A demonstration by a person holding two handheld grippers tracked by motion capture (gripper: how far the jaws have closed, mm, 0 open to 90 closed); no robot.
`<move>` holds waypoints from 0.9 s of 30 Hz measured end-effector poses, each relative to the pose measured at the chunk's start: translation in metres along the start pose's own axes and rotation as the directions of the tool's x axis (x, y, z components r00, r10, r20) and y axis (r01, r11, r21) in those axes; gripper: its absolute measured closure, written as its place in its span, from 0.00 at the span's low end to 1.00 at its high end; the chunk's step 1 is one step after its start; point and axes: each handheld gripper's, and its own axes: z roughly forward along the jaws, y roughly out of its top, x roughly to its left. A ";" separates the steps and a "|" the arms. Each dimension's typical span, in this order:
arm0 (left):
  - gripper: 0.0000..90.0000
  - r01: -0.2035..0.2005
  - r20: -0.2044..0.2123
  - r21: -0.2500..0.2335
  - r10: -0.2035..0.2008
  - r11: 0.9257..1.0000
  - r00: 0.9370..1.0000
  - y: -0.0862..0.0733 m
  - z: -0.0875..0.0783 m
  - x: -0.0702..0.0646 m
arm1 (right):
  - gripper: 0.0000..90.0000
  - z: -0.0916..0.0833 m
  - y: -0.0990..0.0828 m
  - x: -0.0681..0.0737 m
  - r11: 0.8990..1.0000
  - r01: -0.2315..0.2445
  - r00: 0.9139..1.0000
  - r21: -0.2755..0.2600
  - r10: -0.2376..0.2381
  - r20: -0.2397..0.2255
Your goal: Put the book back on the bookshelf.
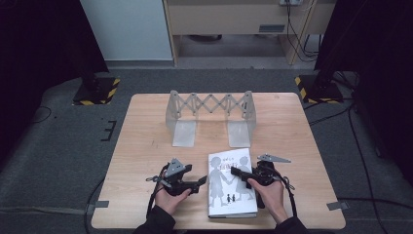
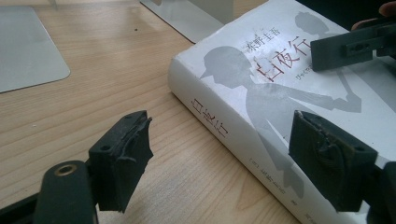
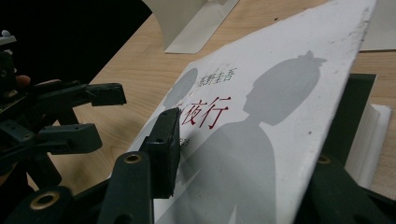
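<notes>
A light wooden table [image 1: 146, 146] is carrying, at its far middle, a grey expanding book rack [image 1: 210, 117] with its two base plates lying empty, and at its near middle a thick white book [image 1: 232, 183] that is lying flat with its spine to the left. The right gripper [image 1: 239, 171] is reaching over the cover from the right, and in the right gripper view the front cover [image 3: 261, 121] is tilting up between its jaws, so it seems to be pinching the cover's edge rather than the whole book. The left gripper [image 1: 202, 181] is waiting just beside the spine, jaws spread wide and holding nothing. Judging by this, the book is being taken up for the rack; next the left gripper needs to close on the spine side to steady it
</notes>
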 end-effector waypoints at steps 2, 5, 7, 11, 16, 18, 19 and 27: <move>0.22 0.002 0.006 -0.007 -0.002 1.000 1.000 0.000 0.000 -0.001 | 0.64 0.000 0.001 0.000 1.000 -0.002 1.000 -0.003 0.002 -0.002; 0.21 0.006 0.021 -0.011 -0.006 1.000 1.000 0.001 0.001 -0.002 | 0.68 -0.001 0.002 0.001 1.000 -0.023 1.000 -0.008 0.023 -0.013; 0.21 0.016 0.032 -0.013 -0.016 1.000 0.999 0.001 0.003 -0.002 | 0.69 -0.002 0.002 0.001 1.000 -0.027 1.000 -0.010 0.026 -0.016; 0.21 0.024 0.050 -0.016 -0.023 1.000 0.999 0.001 0.005 -0.005 | 0.74 -0.003 0.003 0.002 0.998 -0.050 0.998 -0.029 0.049 -0.033; 0.20 0.017 0.069 -0.009 -0.017 1.000 0.997 0.001 0.009 -0.009 | 0.80 -0.007 0.006 0.005 0.996 -0.071 0.996 -0.055 0.067 -0.066; 0.19 0.017 0.077 -0.007 -0.016 1.000 0.997 0.001 0.009 -0.010 | 0.82 -0.008 0.007 0.007 0.996 -0.074 0.994 -0.058 0.069 -0.081; 0.19 0.016 0.082 -0.008 -0.015 1.000 0.997 0.000 0.010 -0.011 | 0.84 -0.010 0.008 0.008 0.995 -0.076 0.993 -0.069 0.070 -0.095; 0.17 0.017 0.121 0.005 -0.018 1.000 0.993 -0.002 0.015 -0.019 | 0.89 -0.017 0.012 0.015 0.993 -0.068 0.989 -0.098 0.054 -0.136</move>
